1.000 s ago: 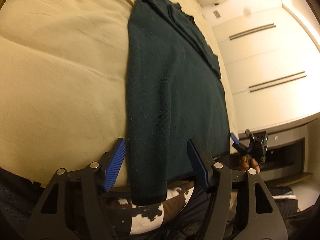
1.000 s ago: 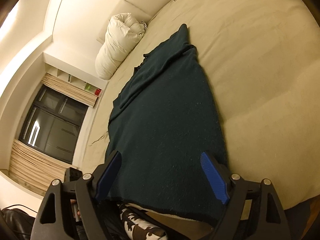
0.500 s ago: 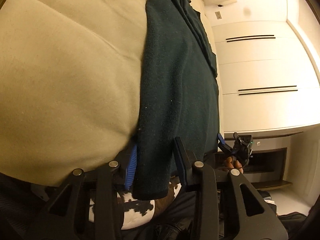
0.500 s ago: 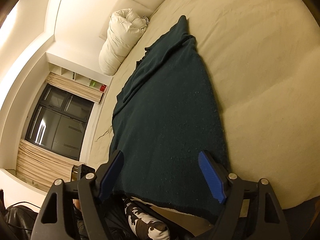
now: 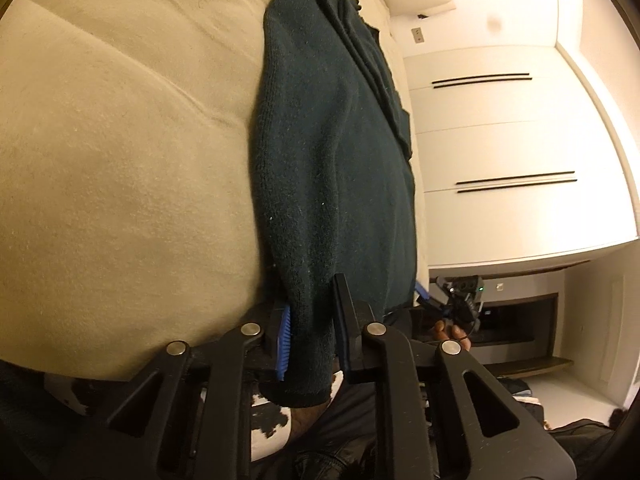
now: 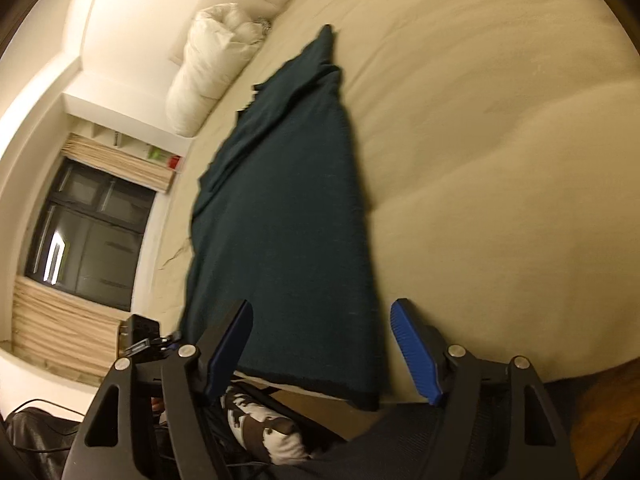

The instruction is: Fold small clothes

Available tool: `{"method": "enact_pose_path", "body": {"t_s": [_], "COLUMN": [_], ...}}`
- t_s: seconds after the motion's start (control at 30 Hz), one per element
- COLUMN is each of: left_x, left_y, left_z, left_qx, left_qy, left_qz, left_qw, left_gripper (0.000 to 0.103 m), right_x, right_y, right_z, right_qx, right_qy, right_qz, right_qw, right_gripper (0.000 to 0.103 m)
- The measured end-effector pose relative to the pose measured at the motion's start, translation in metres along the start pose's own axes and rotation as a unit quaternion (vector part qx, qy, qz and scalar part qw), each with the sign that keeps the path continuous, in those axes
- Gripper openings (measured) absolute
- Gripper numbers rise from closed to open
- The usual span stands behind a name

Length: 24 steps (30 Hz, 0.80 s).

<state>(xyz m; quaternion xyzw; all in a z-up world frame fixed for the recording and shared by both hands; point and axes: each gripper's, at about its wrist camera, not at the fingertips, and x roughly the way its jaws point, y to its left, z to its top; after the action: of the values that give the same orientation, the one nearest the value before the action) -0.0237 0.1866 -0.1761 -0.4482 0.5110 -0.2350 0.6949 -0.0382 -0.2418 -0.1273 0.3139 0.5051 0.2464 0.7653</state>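
1. Since a second ago the left hand-held gripper (image 5: 310,330) has drawn its jaws in from wide apart onto the near left corner of the dark green sweater (image 5: 332,152); they are closing, pinching the knit hem between the blue pads.
2. The right hand-held gripper (image 6: 320,352) has narrowed only a little; its jaws stand apart and are closing, with the sweater's near right corner between them, the pads not touching the cloth.
3. The sweater lies flat on the beige bed (image 6: 500,160), running from 6 o'clock toward 12 o'clock in the right wrist view, its hem hanging over the near bed edge.
4. A white pillow (image 6: 212,68) sits at 11 o'clock, apart from the sweater.
5. White wardrobe doors (image 5: 500,140) stand at 3 o'clock in the left wrist view.
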Motion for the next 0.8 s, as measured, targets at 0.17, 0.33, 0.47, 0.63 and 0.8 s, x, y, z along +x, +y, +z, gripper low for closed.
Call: {"method": "enact_pose_path", "body": {"t_s": [0.17,0.33,0.47,0.63,0.8], "left_x": [-0.002,0.001,0.005,0.006,0.0], "left_y": [-0.001,-0.006,-0.005,0.002,-0.004], "left_z": [0.001,0.0,-0.004,-0.005,-0.007], "left_qx": [0.001,0.005,0.006,0.001,0.005], "left_qy": [-0.005,-0.006,-0.006,-0.004,-0.013], "left_qz": [-0.01,-0.013,-0.004,0.001,-0.009], "left_qw": [0.9999,0.9999,1.0,1.0,0.9999], "left_gripper": [0.015,0.012,0.012,0.012,0.008], "right_x": [0.001,0.015,0.021,0.025,0.015], "right_y": [-0.005,-0.005,-0.002,-0.01,-0.009], "right_z": [-0.004,-0.007,-0.011,-0.017,-0.022], "right_qx": [0.002,-0.004,-0.009,0.004,0.002], "right_qy": [0.022,0.053,0.064,0.064,0.035], "right_qz": [-0.007,-0.007,0.007,0.008,0.005], "right_qw": [1.0,0.999,0.998,0.998,0.999], "right_gripper": [0.074,0.074,0.06,0.031,0.009]}}
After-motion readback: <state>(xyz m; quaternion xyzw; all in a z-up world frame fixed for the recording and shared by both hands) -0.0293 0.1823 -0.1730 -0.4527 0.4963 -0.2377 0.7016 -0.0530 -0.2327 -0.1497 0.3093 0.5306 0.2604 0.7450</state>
